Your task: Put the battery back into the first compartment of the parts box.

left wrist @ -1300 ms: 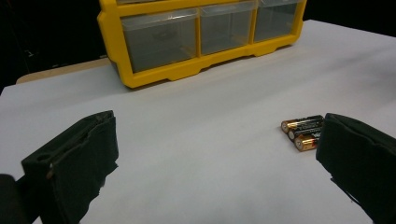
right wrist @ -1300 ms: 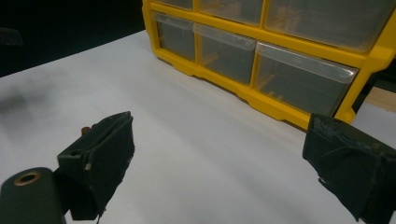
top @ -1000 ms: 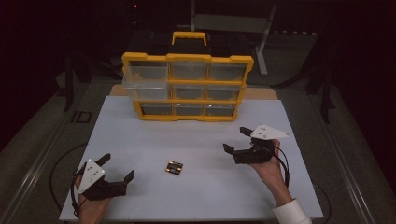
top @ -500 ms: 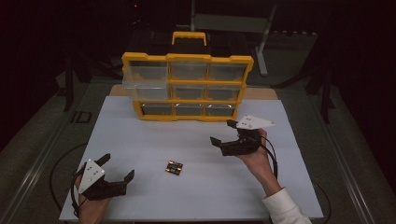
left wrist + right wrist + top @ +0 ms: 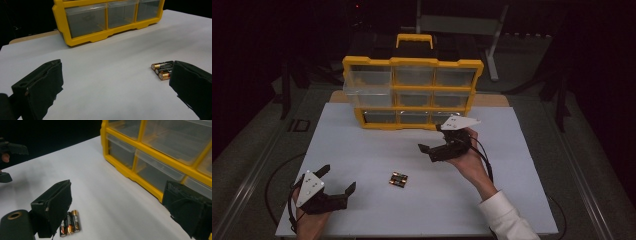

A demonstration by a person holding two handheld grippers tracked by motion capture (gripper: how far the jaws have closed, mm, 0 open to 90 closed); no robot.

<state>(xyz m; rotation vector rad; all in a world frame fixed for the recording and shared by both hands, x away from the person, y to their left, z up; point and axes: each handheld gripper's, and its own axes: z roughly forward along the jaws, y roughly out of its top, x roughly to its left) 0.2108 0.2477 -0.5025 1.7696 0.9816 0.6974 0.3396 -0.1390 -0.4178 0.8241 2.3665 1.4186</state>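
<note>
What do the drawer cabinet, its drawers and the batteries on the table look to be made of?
The cabinet frame looks like moulded yellow plastic: uniform colour, rounded edges, dull sheen. The drawers seem clear plastic, since you see through them. The batteries have glossy black wrappers with coppery, probably metal, ends. The tabletop is matt white; its material is unclear.

right gripper (image 5: 428,139): has moved left and away from the person, from the table's right side toward the middle, now between the batteries (image 5: 399,179) and the yellow drawer cabinet (image 5: 412,93)
right forearm: stretched farther forward over the table
</note>
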